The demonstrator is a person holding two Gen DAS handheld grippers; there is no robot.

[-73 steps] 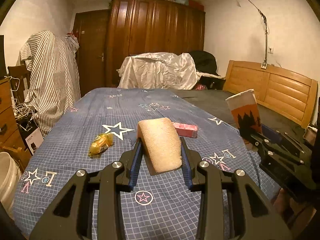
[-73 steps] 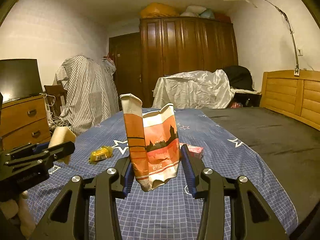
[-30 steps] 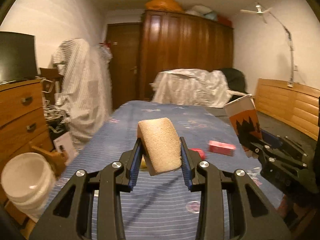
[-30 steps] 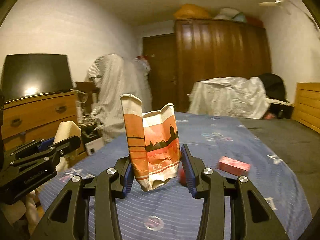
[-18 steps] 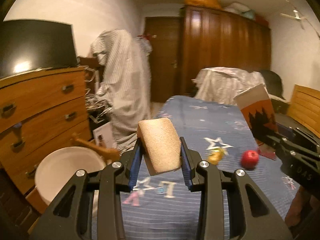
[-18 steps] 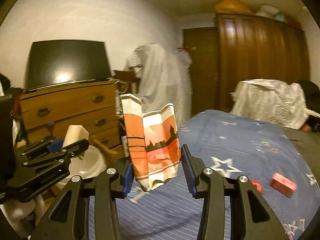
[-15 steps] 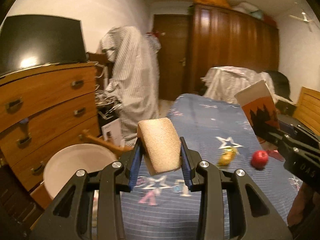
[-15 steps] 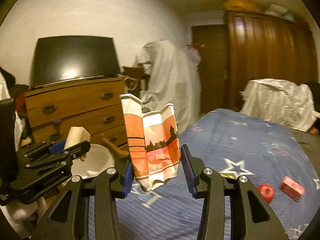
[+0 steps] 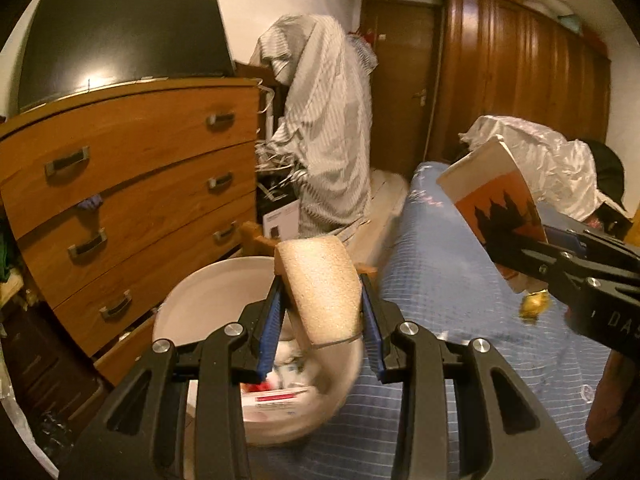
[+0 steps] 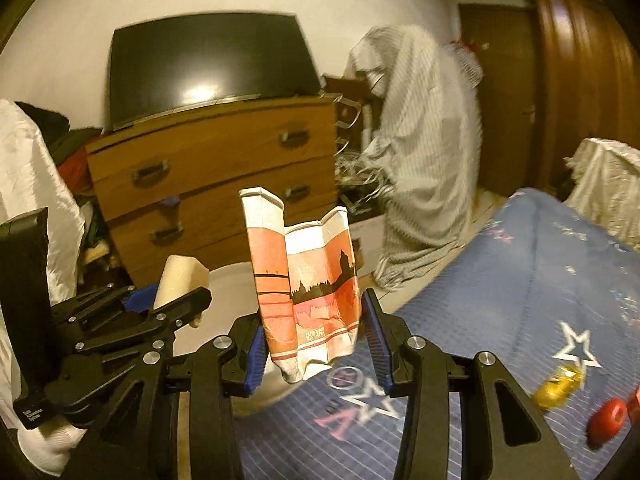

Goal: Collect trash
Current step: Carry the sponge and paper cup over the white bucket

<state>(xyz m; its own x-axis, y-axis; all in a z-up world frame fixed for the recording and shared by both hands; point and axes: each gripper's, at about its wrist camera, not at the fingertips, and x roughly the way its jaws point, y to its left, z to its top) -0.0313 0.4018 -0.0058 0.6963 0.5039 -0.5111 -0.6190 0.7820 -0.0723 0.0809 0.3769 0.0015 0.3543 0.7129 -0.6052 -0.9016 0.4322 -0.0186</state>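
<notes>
Left hand-held gripper (image 9: 320,322): clenched on a tan, porous rectangular sponge (image 9: 318,290), centre frame, poised over the bin.
Right hand-held gripper (image 10: 314,334): clamped on a crumpled orange-and-white paper bag (image 10: 308,286), centre frame, upright between the blue pads.
Sponge handling: likely light, soft and springy; the side grip suits it, and it should drop freely.
Bag handling: likely light, thin and crushable; pinching its lower half holds it.
Pose: both grippers level, pointing forward, left slightly ahead.
Bin: round white plastic bucket (image 9: 208,292), lower centre, holding scraps, beside the wooden dresser (image 9: 132,184).
Bed: blue checked sheet (image 10: 520,280), right; yellow wrapper (image 10: 560,386) and red round object (image 10: 606,420) lie uncollected.
</notes>
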